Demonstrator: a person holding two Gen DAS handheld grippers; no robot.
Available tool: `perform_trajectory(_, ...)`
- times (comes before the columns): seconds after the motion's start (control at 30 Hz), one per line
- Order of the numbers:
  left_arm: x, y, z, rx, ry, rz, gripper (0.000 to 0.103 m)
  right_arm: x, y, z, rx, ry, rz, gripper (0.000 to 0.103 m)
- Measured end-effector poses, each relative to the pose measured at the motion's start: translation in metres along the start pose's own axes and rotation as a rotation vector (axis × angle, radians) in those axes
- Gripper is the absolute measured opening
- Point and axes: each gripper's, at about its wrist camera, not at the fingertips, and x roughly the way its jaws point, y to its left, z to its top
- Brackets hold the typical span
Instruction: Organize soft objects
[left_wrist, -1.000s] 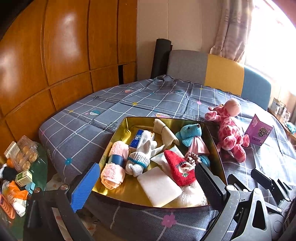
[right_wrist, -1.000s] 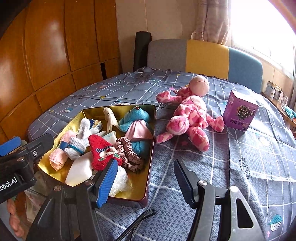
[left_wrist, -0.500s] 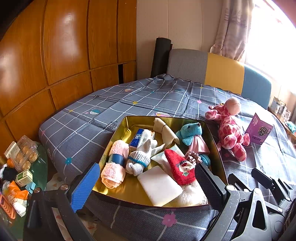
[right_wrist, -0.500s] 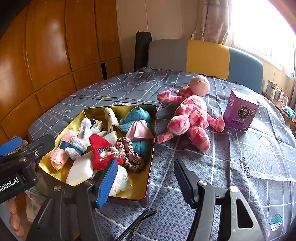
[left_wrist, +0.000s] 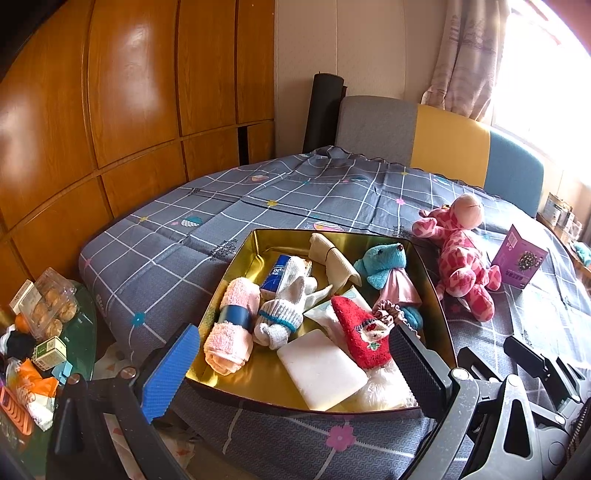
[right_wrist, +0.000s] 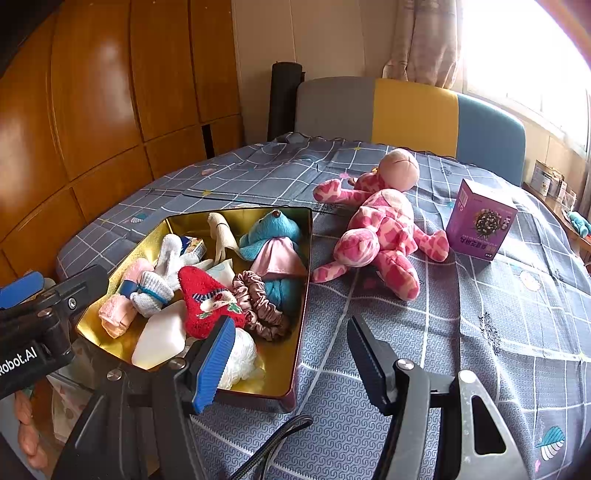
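Claws first: two of them, both spread wide and pinching nothing. The left claw (left_wrist: 295, 373) hovers at the near edge of the one gold tin (left_wrist: 436, 291), its fingers straddling the tin's near end. The right claw (right_wrist: 291, 363) hangs just right of that tin, blue-padded finger over its near right corner, black finger above bare bedspread.

Count inside the tin, ahead of the left claw: one rolled pink towel (left_wrist: 231, 332) with a dark band, one white sock bundle (left_wrist: 282, 314), one white foam block (left_wrist: 321, 369), one red Christmas stocking (left_wrist: 364, 336), one satin scrunchie (right_wrist: 258, 304), one teal plush (left_wrist: 382, 264) in a pink skirt, one beige piece (left_wrist: 330, 256) at the far end, one small blue-and-white packet (left_wrist: 275, 275), and one white fluffy puff (right_wrist: 240, 356) at the near corner.

Outside, ahead and right of the right claw, one pink spotted plush (right_wrist: 384, 229) lies on the bed, just beside the tin. Further right stands one purple box (right_wrist: 478, 219).

All of it rests on a bed with a grey checked bedspread (right_wrist: 480, 314). Wooden panelling (left_wrist: 129, 110) runs left, a grey-yellow-blue headboard (right_wrist: 410, 110) stands beyond, and a curtained window glares at far right. Left of the left claw, a low glass desk (left_wrist: 83, 354) carries snack packets.
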Motion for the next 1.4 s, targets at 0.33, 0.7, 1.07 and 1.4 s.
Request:
perform_trajectory(0.33,0.0013,0.0016,-0.0001,0.002,0.002,0.0,0.103,0.0006,-0.0001,-0.0008,0.001,0.002,0.0,0.064)
perform_trajectory(0.7,0.0025,0.0007,-0.0014,0.003,0.007,0.0,0.103,0.0013,0.0,-0.0028,0.003,0.004,0.001,0.064)
perform_trajectory(1.07,0.0023,-0.0009,-0.0022,0.005,0.009,0.0,0.103,0.0002,-0.0003,-0.0029,0.005,0.005,0.0,0.064)
perform_trajectory(1.4,0.0013,-0.003,-0.0024,0.009,0.008,-0.002,0.103,0.001,0.0003,-0.002,0.005,0.008,-0.001,0.064)
